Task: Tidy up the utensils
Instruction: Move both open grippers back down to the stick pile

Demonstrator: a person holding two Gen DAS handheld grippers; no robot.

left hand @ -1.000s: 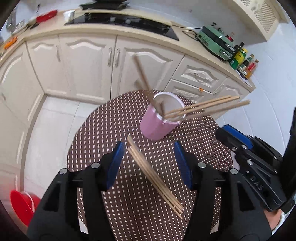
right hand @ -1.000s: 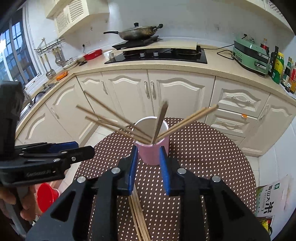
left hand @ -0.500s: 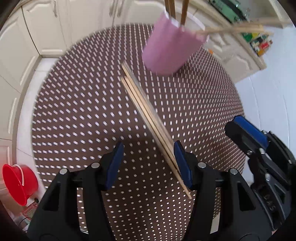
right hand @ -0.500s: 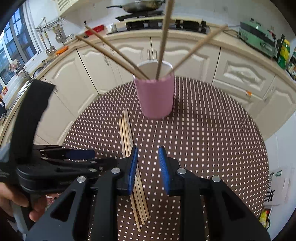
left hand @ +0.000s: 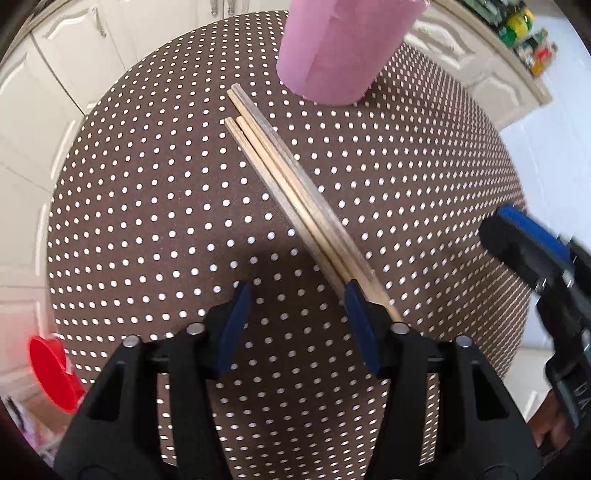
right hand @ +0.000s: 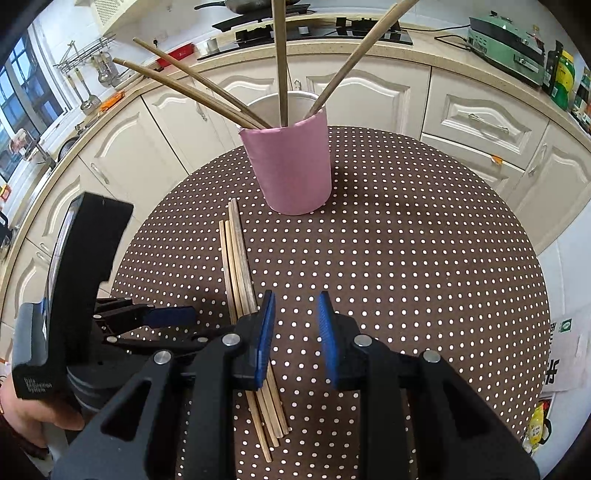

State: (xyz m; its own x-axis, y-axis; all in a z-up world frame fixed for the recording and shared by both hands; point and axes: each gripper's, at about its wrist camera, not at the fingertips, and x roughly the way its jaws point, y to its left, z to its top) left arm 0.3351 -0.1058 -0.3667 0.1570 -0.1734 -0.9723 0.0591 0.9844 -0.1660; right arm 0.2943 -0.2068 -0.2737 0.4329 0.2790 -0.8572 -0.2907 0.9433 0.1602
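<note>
Several loose wooden chopsticks (left hand: 291, 177) lie in a bundle on the round, brown dotted table (left hand: 147, 184), just in front of a pink cup (left hand: 343, 51). My left gripper (left hand: 297, 325) points steeply down over their near end. Its jaws are closing with only cloth between them; the bundle runs under and past the right fingertip (left hand: 354, 295). In the right wrist view the cup (right hand: 291, 166) holds several upright chopsticks (right hand: 282, 62). My right gripper (right hand: 295, 328) hovers just right of the bundle (right hand: 238, 266), narrowly open and empty. The left gripper (right hand: 166, 328) is beside it.
A red bucket (left hand: 55, 373) stands on the floor left of the table. Cream cabinets (right hand: 369, 92) and a counter with a hob (right hand: 314, 31) and a green appliance (right hand: 506, 48) run behind. A printed packet (right hand: 565, 350) lies past the table's right edge.
Both grippers have sunk toward the table and tipped downward. The left one now sits low over the near end of the loose chopsticks, its jaws slightly narrower. The cup has not moved.
</note>
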